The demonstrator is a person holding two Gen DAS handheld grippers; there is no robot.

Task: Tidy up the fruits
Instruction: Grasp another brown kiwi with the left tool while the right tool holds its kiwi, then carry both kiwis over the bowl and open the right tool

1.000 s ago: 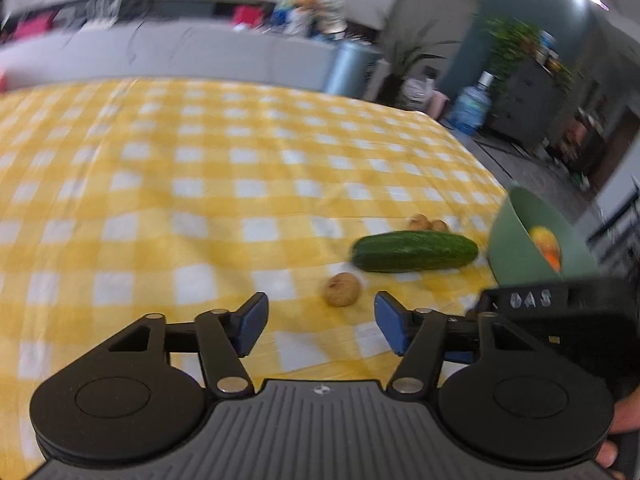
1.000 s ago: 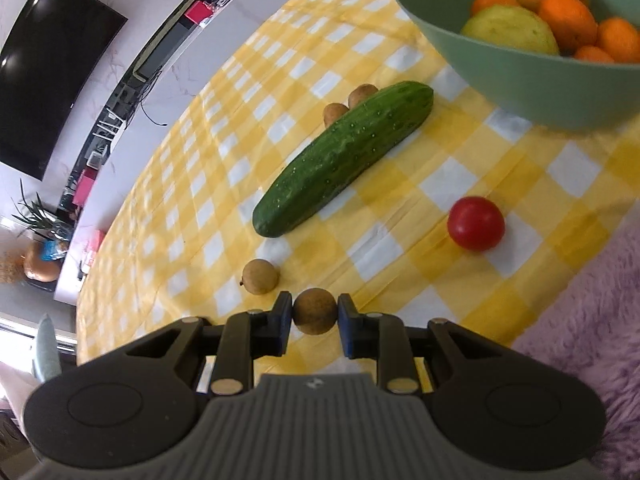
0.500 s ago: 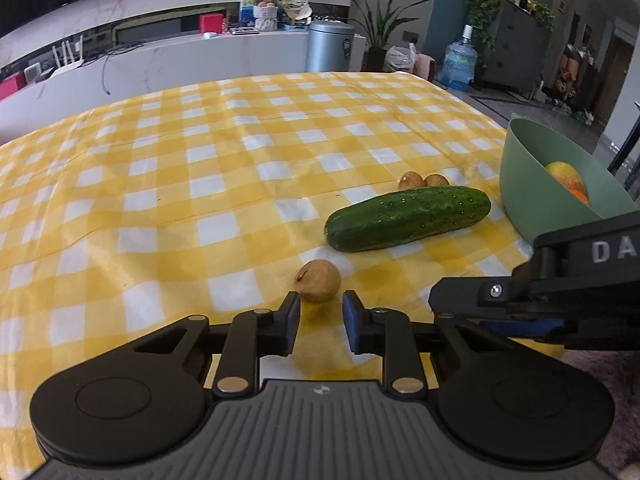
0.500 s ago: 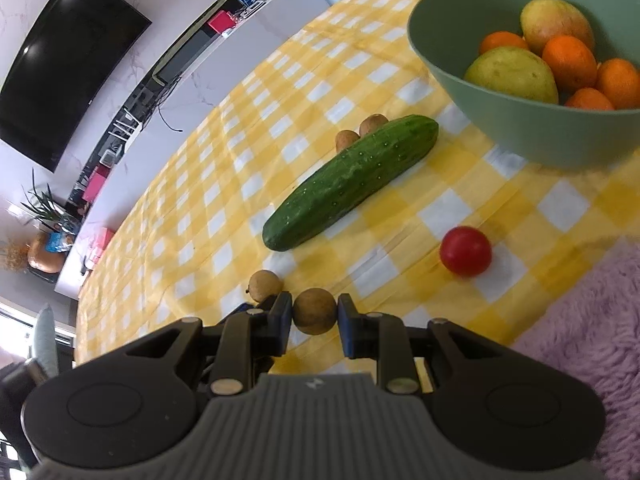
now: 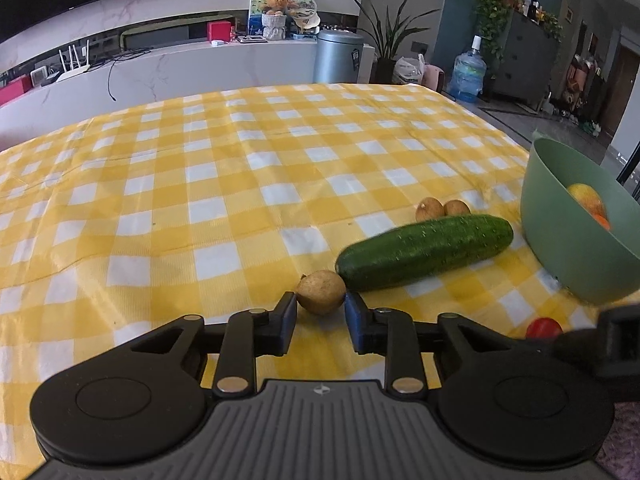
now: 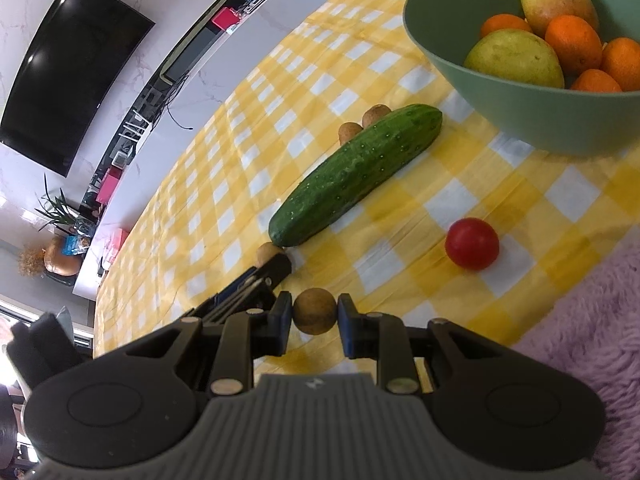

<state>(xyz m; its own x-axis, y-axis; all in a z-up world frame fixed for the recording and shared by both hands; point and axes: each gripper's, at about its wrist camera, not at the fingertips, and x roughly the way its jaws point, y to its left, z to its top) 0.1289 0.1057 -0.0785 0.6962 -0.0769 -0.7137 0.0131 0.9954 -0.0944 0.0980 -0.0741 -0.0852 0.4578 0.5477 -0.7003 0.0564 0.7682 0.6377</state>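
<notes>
Through my left wrist camera, my left gripper (image 5: 320,322) sits low over the worktop (image 5: 224,184) with its yellow-and-white checked cloth, and its jaws are opening around a small round tan-skinned fruit (image 5: 321,293) that rests on the cloth. The blue pads (image 5: 289,322) flank this fruit without pressing it, so I count it as released, not yet grasped. The fruit lies just at the near tip of the long dark-green cucumber (image 5: 424,246), nearly touching it, which is probably why I come in from the open side. Behind the cucumber's far end two more small tan fruits (image 5: 442,209) sit side by side. Beyond that same end stands the pale green plastic bowl (image 5: 568,240), where I judge the fruit belongs. A small red tomato (image 5: 543,327) peeks out on the bowl side of the cucumber, partly hidden by a black part of my other tool.

Through my right wrist camera, my right gripper (image 6: 314,317) is clenched on a darker round brown fruit (image 6: 314,317), held clear above the cloth, ready to carry. The bowl (image 6: 520,112), past the cucumber (image 6: 356,176), already holds oranges and yellow-green mangoes. The tomato (image 6: 472,243) lies apart from the cucumber on the side nearer me. The dark finger at the cucumber's near tip seems to be my left gripper.
</notes>
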